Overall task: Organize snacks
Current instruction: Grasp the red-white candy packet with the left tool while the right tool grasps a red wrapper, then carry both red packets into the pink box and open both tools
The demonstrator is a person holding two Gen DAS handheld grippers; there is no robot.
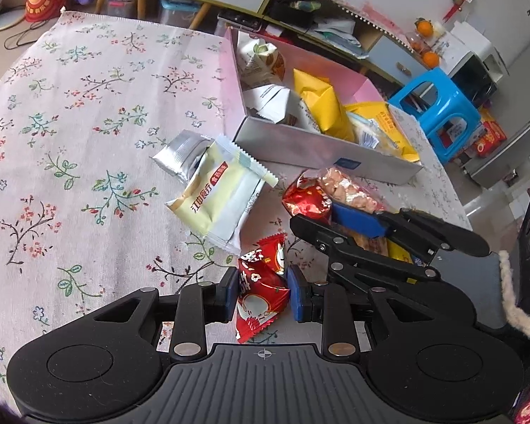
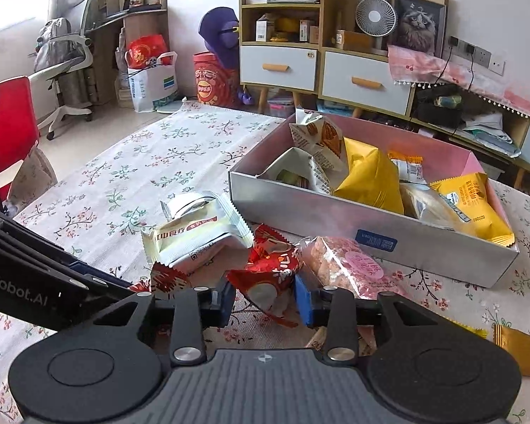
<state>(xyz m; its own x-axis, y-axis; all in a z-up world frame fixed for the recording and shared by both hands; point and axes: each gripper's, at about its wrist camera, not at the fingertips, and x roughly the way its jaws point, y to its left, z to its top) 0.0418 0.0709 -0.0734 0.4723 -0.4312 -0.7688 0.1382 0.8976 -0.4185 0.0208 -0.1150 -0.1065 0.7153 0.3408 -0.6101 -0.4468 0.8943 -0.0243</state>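
My left gripper [image 1: 263, 295] is shut on a small red snack packet [image 1: 261, 289] low over the floral tablecloth. My right gripper [image 2: 265, 298] is shut on another red packet [image 2: 272, 275], which also shows in the left wrist view [image 1: 305, 198]. A clear bag of pink snacks [image 2: 342, 265] lies just right of it. A cream wafer pack [image 1: 219, 198] and a silver pack [image 1: 182, 155] lie left of the box. The silver box [image 2: 335, 219] with a pink inside holds yellow and white snack bags.
The table wears a floral cloth [image 1: 70, 123]. A gold packet [image 2: 523, 349] lies at the near right. A blue stool [image 1: 441, 106] stands beyond the table's right edge, a red chair [image 2: 7, 123] at the left, cabinets [image 2: 300, 63] behind.
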